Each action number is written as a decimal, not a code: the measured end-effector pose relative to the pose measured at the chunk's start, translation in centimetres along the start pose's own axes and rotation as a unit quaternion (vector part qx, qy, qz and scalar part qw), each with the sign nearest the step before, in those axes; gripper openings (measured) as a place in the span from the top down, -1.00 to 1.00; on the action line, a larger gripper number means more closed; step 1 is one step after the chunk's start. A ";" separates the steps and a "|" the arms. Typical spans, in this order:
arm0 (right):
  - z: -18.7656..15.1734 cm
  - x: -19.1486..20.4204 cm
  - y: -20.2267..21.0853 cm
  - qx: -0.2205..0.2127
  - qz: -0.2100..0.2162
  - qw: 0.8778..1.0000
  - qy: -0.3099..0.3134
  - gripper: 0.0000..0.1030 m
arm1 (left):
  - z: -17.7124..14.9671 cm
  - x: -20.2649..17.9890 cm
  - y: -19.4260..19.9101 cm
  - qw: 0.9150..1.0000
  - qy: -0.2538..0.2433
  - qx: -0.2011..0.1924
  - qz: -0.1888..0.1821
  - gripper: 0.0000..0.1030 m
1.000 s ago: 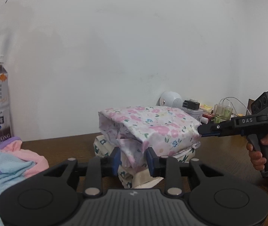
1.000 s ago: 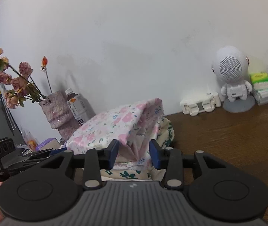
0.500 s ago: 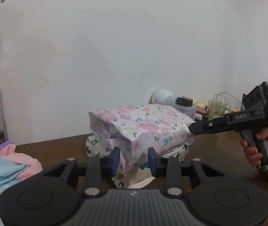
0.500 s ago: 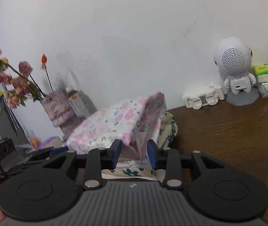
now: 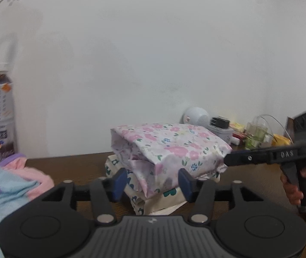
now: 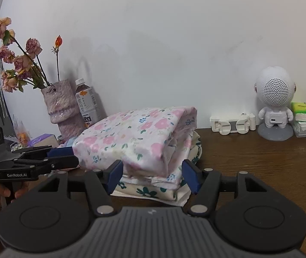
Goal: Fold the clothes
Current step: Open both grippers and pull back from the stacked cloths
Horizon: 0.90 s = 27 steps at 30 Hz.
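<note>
A folded pink floral garment [image 5: 170, 146] [image 6: 135, 137] lies on top of a folded cream garment with green flowers [image 5: 140, 202] [image 6: 153, 191] on the brown table [image 6: 260, 161]. My left gripper [image 5: 152, 180] is open, its blue pads standing either side of the stack's near corner with a gap to the cloth. At the stack's opposite end my right gripper [image 6: 153, 174] is also open, with the pink fabric's edge between its spread fingers. In the left wrist view the right gripper's [image 5: 226, 162] tips reach the garment's right end. A loose pale blue and pink garment [image 5: 9, 189] lies at the left.
A tea bottle [image 5: 0, 116] [image 6: 87, 103] and a vase of dried flowers [image 6: 62, 107] stand against the wall behind the stack. A white robot-shaped speaker [image 6: 275, 103], tissue packs [image 6: 303, 116] and a white holder [image 6: 232, 124] line the back right. A hand [image 5: 294, 185] holds the right gripper.
Both grippers were shut on the pink floral garment; their fingers have now spread apart and let it go. The garment has settled onto the cream one.
</note>
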State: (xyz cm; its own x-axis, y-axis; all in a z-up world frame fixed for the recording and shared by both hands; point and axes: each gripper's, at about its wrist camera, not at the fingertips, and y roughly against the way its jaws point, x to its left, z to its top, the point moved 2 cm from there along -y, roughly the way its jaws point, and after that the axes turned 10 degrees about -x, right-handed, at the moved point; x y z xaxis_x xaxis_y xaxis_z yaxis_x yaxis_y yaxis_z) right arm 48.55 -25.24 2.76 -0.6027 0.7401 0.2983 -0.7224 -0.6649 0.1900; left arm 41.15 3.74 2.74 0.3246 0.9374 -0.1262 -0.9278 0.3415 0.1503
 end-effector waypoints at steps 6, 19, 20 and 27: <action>-0.3 0.7 0.6 0.001 -0.020 1.000 0.001 -0.53 | -0.3 -2.1 1.0 0.999 0.002 0.007 0.050 -0.79; -2.0 4.6 2.7 0.000 -0.053 0.999 0.007 -0.99 | -2.3 -5.4 3.4 0.991 0.032 0.048 0.118 -0.94; -2.2 4.9 2.9 0.001 -0.055 0.998 0.006 -0.99 | -2.4 -5.6 3.8 0.991 0.035 0.049 0.121 -0.94; -3.9 7.1 5.4 0.010 -0.066 0.998 -0.013 -0.99 | -3.8 -7.3 7.8 0.987 0.058 0.060 0.138 -0.94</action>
State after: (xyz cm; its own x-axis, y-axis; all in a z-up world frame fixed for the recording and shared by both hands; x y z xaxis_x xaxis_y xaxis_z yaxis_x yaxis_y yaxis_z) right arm 39.05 -23.12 2.26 -0.4934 0.8186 0.2939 -0.7879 -0.5638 0.2476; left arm 30.83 -0.68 1.11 0.0331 0.9839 -0.1754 -0.9473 0.0869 0.3083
